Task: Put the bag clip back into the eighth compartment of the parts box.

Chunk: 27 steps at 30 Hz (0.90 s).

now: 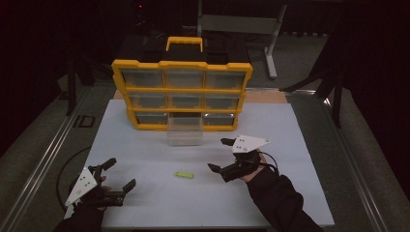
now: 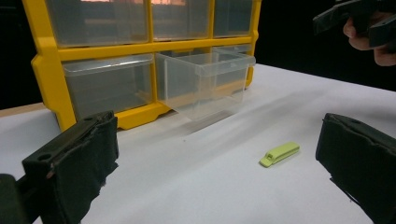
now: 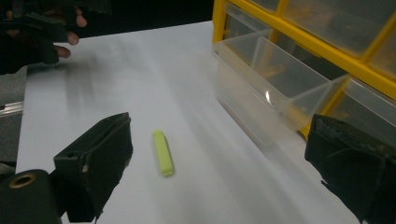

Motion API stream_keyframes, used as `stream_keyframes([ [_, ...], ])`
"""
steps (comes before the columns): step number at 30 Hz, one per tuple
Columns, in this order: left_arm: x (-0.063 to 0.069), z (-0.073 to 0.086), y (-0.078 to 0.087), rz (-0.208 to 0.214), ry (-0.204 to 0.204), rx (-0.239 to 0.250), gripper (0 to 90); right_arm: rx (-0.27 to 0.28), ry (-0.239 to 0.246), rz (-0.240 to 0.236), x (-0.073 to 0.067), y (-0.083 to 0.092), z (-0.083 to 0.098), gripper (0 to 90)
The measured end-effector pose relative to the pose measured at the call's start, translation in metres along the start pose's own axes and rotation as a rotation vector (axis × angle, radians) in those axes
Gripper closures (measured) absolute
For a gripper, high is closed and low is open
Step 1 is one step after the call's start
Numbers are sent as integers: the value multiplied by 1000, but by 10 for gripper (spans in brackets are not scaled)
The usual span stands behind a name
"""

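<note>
Right gripper: jaws wide, empty, right of the clip. Left gripper: jaws wide, empty, near-left. One small yellow-green clip lies flat between them. One clear drawer pulled out, probably to receive it. One yellow organizer, nine drawers, far centre.

The left gripper holds its two black jaws wide apart above the white table. Between them, nearer the right jaw, a small lime-green piece lies flat. Beyond it a clear drawer stands pulled out of the yellow organizer. The other gripper shows at upper right.
</note>
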<state>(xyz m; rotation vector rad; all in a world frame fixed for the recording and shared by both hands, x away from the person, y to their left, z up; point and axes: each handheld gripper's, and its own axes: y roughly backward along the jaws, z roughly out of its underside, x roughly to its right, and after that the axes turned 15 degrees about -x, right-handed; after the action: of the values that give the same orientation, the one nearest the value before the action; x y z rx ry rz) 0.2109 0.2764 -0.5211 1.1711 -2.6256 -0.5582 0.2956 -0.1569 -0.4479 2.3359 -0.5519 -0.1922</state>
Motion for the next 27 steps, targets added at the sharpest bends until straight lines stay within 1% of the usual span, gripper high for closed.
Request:
stream_keyframes([
  [1,0,0,0,0,0,0,0,0,1,-9,-1,-2,-2,75],
  [5,0,0,0,2,0,0,0,-2,12,-18,-3,-8,-6,75],
  [7,0,0,0,3,1,-1,0,-9,21,-28,-4,-15,-9,75],
  [10,0,0,0,4,2,-1,0,-14,26,-34,-6,-20,-11,75],
  [14,0,0,0,3,0,-1,0,-25,36,-57,-9,-31,-17,75],
  [16,0,0,0,4,0,0,0,-25,36,-57,-9,-31,-17,75],
  [19,0,0,0,5,1,-1,0,-34,46,-77,-12,-41,-21,75],
  [22,0,0,0,6,0,0,0,-39,52,-78,-13,-46,-23,76],
  [27,0,0,0,8,-1,0,0,-50,66,-99,-18,-59,-27,76],
])
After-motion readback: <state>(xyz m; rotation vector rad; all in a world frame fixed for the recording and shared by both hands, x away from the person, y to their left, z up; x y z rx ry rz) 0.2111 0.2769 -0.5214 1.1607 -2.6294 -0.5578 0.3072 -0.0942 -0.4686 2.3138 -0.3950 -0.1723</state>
